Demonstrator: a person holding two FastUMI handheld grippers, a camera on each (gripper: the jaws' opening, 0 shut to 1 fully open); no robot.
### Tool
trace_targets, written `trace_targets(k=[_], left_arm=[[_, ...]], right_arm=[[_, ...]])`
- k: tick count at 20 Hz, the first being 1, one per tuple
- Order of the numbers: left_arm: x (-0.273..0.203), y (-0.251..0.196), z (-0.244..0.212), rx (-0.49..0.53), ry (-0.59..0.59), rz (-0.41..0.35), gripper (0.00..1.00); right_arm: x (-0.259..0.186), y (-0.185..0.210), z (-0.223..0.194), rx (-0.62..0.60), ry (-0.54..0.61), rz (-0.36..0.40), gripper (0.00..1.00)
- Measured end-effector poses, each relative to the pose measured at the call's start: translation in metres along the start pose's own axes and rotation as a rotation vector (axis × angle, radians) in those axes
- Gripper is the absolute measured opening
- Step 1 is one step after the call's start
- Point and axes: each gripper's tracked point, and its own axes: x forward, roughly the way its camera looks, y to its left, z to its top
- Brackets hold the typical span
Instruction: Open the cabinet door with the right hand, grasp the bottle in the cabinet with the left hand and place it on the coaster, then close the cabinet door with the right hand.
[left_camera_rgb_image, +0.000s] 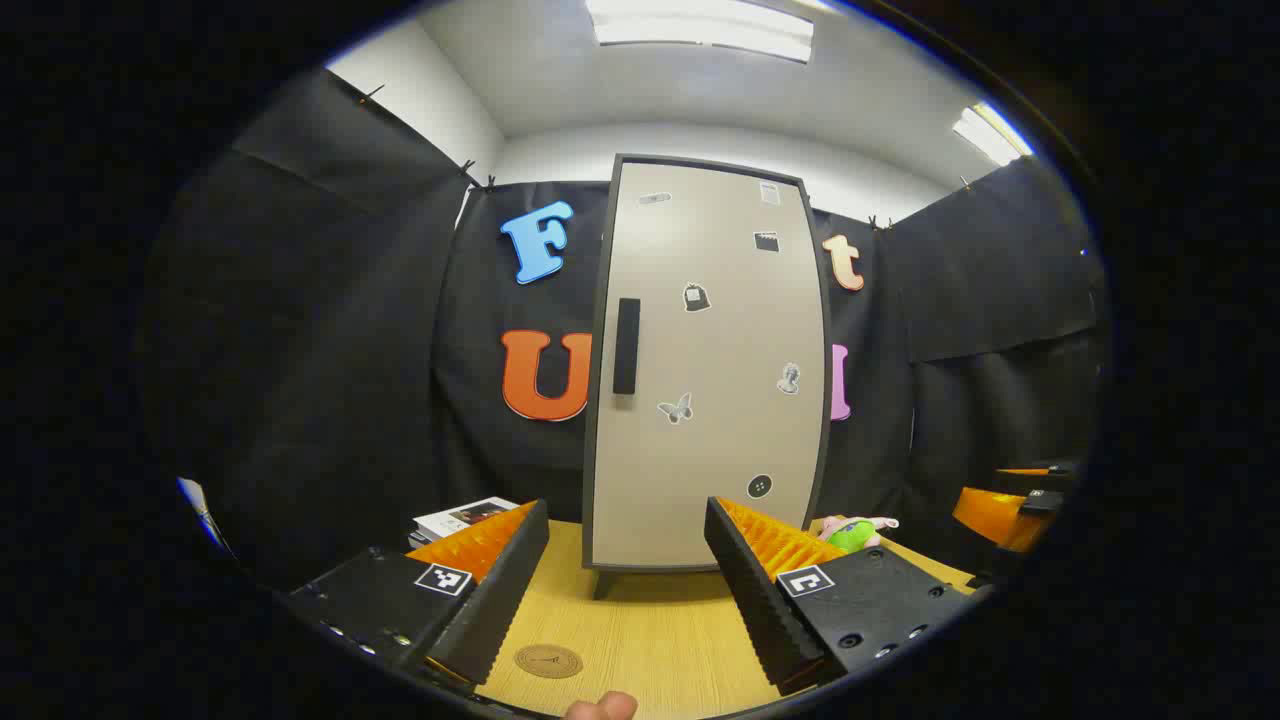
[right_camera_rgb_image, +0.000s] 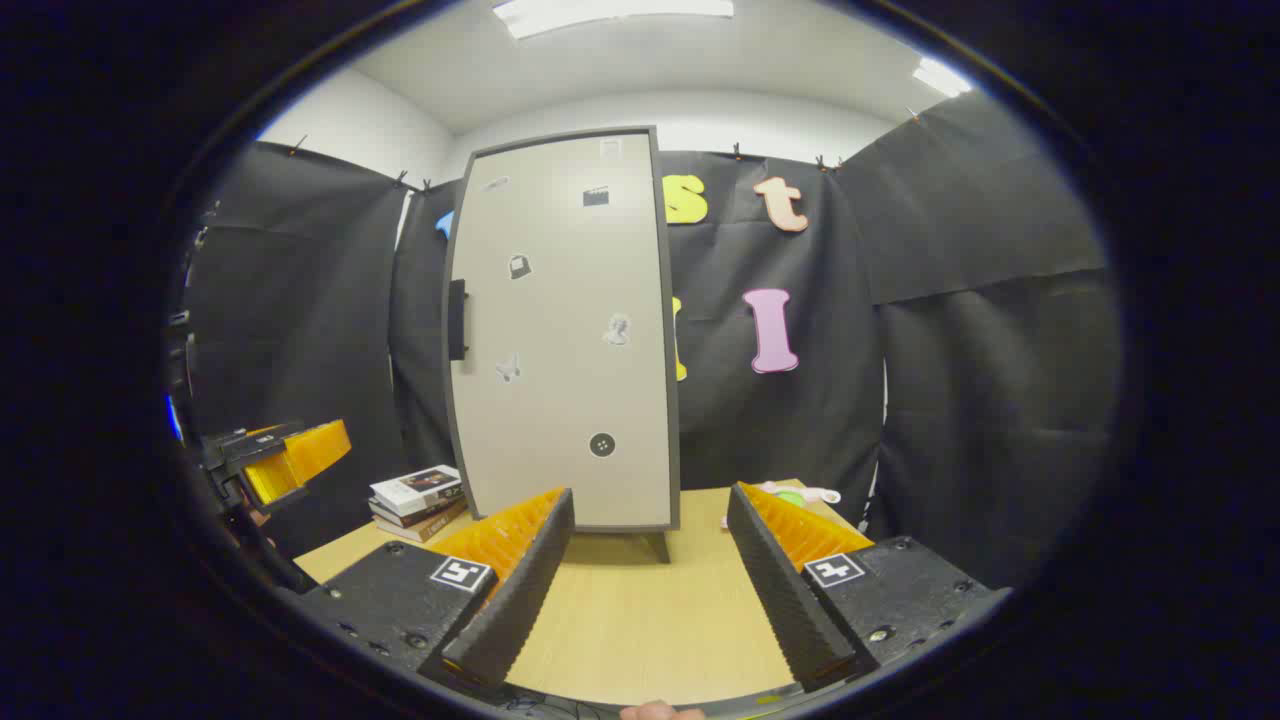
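While the cabinet door (left_camera_rgb_image: 705, 370) stands shut, a flat beige panel in a dark frame with a dark bar handle (left_camera_rgb_image: 626, 346) at its left edge, stacked books (right_camera_rgb_image: 415, 497) lie left of the cabinet. Before it on the wood-grain tabletop (left_camera_rgb_image: 650, 620) sits a round coaster (left_camera_rgb_image: 548, 660). Both the left gripper (left_camera_rgb_image: 627, 570) and right gripper (right_camera_rgb_image: 650, 560) hover with jaws apart, gripping nothing, bare tabletop between them and the cabinet. A plush toy (left_camera_rgb_image: 855, 532) lies right of it.

Beige sticker-dotted cabinet door (left_camera_rgb_image: 705, 380), black handle (left_camera_rgb_image: 626, 346), light wood-grain table (left_camera_rgb_image: 650, 630), brown coaster (left_camera_rgb_image: 548, 661).
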Motion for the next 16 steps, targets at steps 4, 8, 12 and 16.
trace_targets(k=[4, 8, 12, 16], left_arm=[[0.000, -0.007, 0.001, -0.001, -0.002, -0.023, 0.95], [0.000, -0.010, 0.003, 0.014, -0.009, -0.033, 0.95], [0.002, -0.012, 0.001, 0.019, -0.004, -0.044, 0.95], [0.004, -0.014, 0.002, 0.016, -0.009, -0.051, 0.95]], right_arm=[[0.002, -0.006, 0.002, 0.002, -0.011, -0.011, 0.94], [0.003, -0.009, 0.002, 0.006, -0.011, -0.023, 0.94], [0.001, -0.012, 0.001, 0.012, -0.012, -0.031, 0.94], [0.001, -0.012, 0.000, 0.015, -0.011, -0.035, 0.94]])
